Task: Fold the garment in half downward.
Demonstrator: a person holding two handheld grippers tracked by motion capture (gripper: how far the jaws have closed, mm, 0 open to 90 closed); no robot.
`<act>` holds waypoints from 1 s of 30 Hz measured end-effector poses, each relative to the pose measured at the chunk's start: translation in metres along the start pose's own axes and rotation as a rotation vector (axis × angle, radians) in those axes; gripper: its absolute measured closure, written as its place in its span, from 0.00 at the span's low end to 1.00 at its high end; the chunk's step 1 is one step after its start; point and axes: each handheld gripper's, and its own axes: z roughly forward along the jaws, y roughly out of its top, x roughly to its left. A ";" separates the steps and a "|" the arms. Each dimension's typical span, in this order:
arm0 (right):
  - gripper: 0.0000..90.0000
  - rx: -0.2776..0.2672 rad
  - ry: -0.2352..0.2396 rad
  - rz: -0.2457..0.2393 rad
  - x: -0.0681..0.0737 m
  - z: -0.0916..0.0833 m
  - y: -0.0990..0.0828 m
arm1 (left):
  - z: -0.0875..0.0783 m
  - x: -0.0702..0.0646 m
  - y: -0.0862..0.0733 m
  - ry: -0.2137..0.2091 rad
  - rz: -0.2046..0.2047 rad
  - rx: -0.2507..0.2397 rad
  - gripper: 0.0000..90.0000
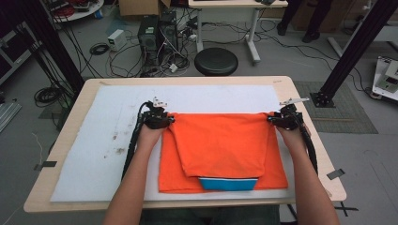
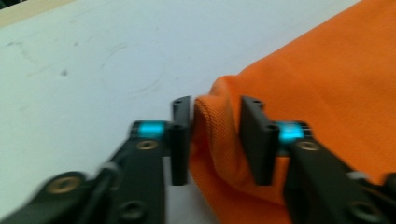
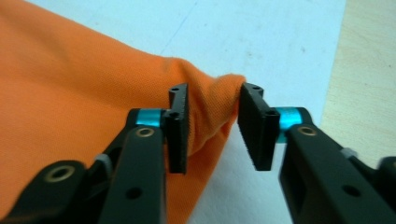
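I take the orange garment [image 1: 220,145] as my landmark: it lies flat on the white mat [image 1: 94,140], folded, its long axis running left to right across the table. Nearest me, at its near hem, a blue band [image 1: 228,183] with a white stripe peeks out from under the folded-over upper layer. The fold's top edge is the far edge of the cloth, and that is where both tools sit.

My left gripper [image 1: 159,119] is at the garment's far-left corner; my right gripper [image 1: 284,119] is at its far-right corner. Each hand is level with the other, so neither is nearer to the cloth. They mirror one another across its width.

In the left gripper view, a bunched corner of orange fabric [image 2: 215,135] sits between the jaws, which stand part-open. The left jaw touches the cloth, but the right one seems to stand just off it, so I judge this as no firm hold. In the right gripper view the jaws are likewise parted, the corner [image 3: 210,102] lying against the left jaw with clear daylight before the right jaw.

What matters next, I think, is that the fabric runs inward from each tool toward the middle and back toward me.

Beyond the far edge lies bare mat, then the wooden table rim [image 1: 187,80].
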 end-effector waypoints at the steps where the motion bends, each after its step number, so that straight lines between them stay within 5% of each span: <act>1: 0.56 0.001 -0.026 -0.012 0.000 -0.001 -0.001 | -0.003 0.002 -0.003 -0.002 -0.012 -0.013 0.59; 6: 0.44 -0.028 -0.063 -0.031 0.007 -0.018 -0.007 | -0.022 0.003 -0.012 -0.018 -0.025 -0.081 0.44; 13: 0.34 -0.150 0.010 -0.020 0.025 -0.058 -0.011 | -0.065 -0.012 -0.026 -0.054 -0.016 -0.187 0.33; 17: 0.29 -0.240 0.082 -0.030 0.040 -0.080 -0.017 | -0.085 -0.026 -0.036 -0.142 0.010 -0.265 0.29; 23: 0.24 -0.307 0.148 -0.088 0.063 -0.089 -0.028 | -0.102 -0.044 -0.035 -0.181 0.100 -0.291 0.26; 30: 0.24 -0.290 0.180 -0.103 0.075 -0.081 -0.032 | -0.097 -0.044 -0.040 -0.212 0.095 -0.271 0.22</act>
